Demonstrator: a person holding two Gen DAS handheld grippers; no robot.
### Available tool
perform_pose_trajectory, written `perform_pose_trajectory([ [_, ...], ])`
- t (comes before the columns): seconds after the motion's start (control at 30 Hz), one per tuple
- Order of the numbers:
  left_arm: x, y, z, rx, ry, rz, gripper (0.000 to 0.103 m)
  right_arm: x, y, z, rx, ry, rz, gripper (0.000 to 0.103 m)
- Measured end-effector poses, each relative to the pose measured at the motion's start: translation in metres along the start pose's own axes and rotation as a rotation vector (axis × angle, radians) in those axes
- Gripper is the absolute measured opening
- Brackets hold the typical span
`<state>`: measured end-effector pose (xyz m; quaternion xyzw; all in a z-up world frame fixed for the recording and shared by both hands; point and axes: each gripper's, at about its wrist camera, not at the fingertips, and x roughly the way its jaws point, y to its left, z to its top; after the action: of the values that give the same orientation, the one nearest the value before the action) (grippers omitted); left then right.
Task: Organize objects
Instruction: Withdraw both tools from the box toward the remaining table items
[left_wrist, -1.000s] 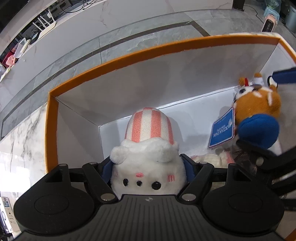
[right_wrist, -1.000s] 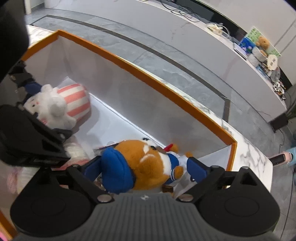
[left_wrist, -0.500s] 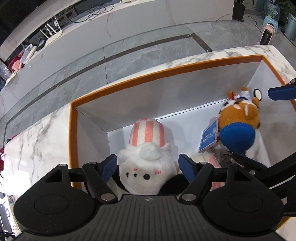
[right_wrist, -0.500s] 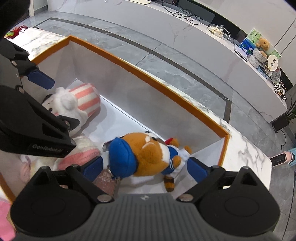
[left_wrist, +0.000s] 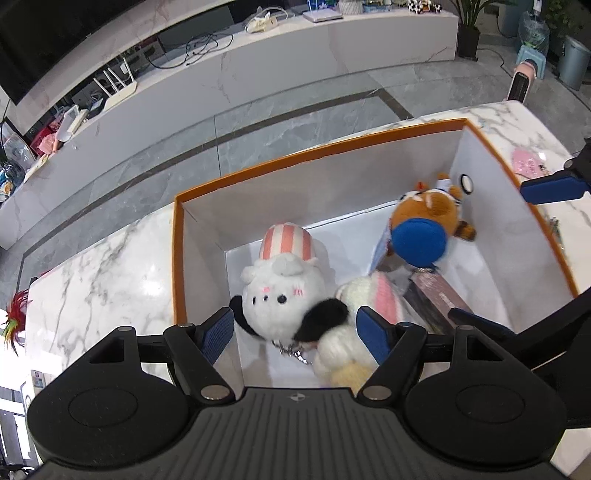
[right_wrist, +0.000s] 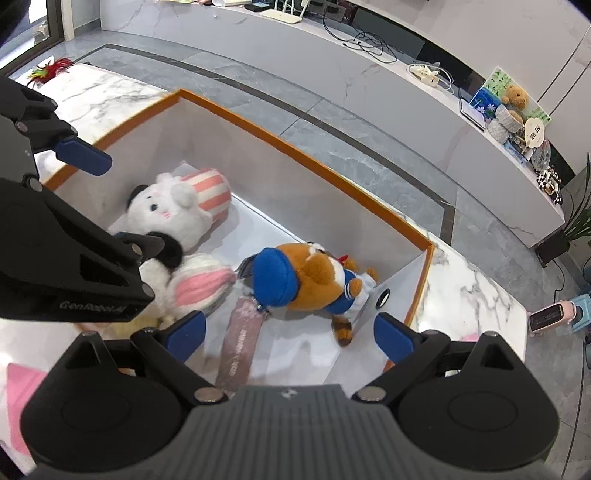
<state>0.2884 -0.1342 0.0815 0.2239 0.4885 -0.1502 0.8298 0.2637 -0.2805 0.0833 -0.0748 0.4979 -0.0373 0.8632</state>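
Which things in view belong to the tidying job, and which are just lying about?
Job:
- orange-rimmed box
- white plush with striped hat
- brown plush with blue cap
- pink-eared plush
- pink flat pack

Lying about:
- feather toy
- pink card
- pink heater

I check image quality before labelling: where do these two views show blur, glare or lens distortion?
Left wrist view: glare lies on the marble tabletop left of the orange box; straight floor lines bow from the fisheye; the brown plush looks slightly soft. Right wrist view: the brown plush's blue hat and the pink strap are smeared; the lower left corner is out of focus.
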Motion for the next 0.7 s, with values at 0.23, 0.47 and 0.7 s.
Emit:
perform_pose_trajectory([
  [0.23, -0.043, -0.011, -0.026, -0.012, -0.043, -0.004, 0.086, -0.038, 0.013, -0.019, 0.005, -0.024, -0.005, 0.098],
  [0.47, -0.086, -0.016, -0.07, -0.073, -0.11, -0.028, 0.086, -0.078, 0.032, -0.053, 0.031, -0.051, 0.005, 0.098],
  [0.7, -0.118, -0.019, -0.142, -0.166, -0.181, -0.05, 0.086, -0.106, 0.061, -0.115, 0.152, -0.098, 0.08, 0.099],
])
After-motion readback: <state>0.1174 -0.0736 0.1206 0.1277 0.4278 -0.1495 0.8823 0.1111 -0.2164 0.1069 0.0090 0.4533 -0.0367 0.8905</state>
